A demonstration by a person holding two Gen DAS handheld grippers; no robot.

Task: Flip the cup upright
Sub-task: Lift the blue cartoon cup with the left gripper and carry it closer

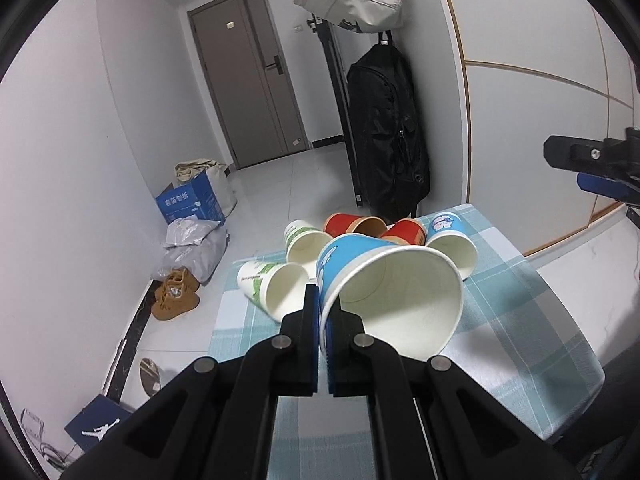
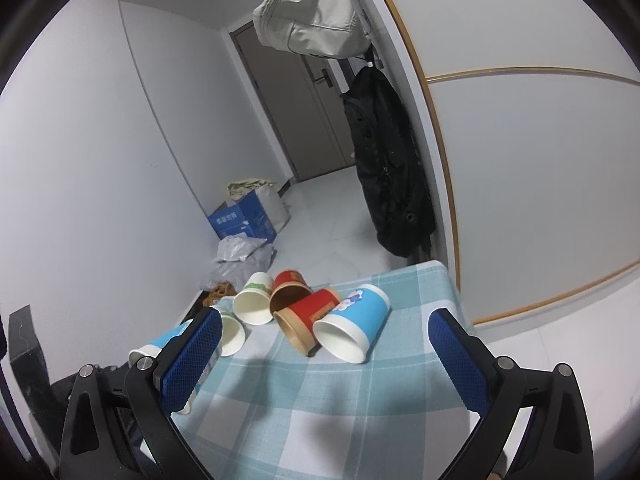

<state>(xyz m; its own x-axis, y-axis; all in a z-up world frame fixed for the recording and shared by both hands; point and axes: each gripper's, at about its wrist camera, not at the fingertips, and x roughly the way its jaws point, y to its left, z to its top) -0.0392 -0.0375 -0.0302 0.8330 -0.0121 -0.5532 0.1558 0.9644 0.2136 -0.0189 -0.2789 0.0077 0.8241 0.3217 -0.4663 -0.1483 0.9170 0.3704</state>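
My left gripper (image 1: 323,320) is shut on the rim of a blue paper cup (image 1: 360,264), held tilted on its side above the checked tablecloth (image 1: 520,320), its mouth facing me. The same cup shows partly behind my right gripper's left finger (image 2: 160,340). My right gripper (image 2: 324,344) is open and empty above the table's near part. Beyond it lie a second blue cup (image 2: 356,320), two red cups (image 2: 312,312) (image 2: 290,284) and two white-and-green cups (image 2: 254,300) (image 2: 232,334), all on their sides.
The small table (image 2: 400,400) stands against a white wall panel on the right. A black bag (image 2: 388,168) and a pale backpack (image 2: 312,12) hang beyond it. On the floor at left are a blue box (image 1: 192,204), plastic bags (image 1: 192,244) and brown shoes (image 1: 176,296).
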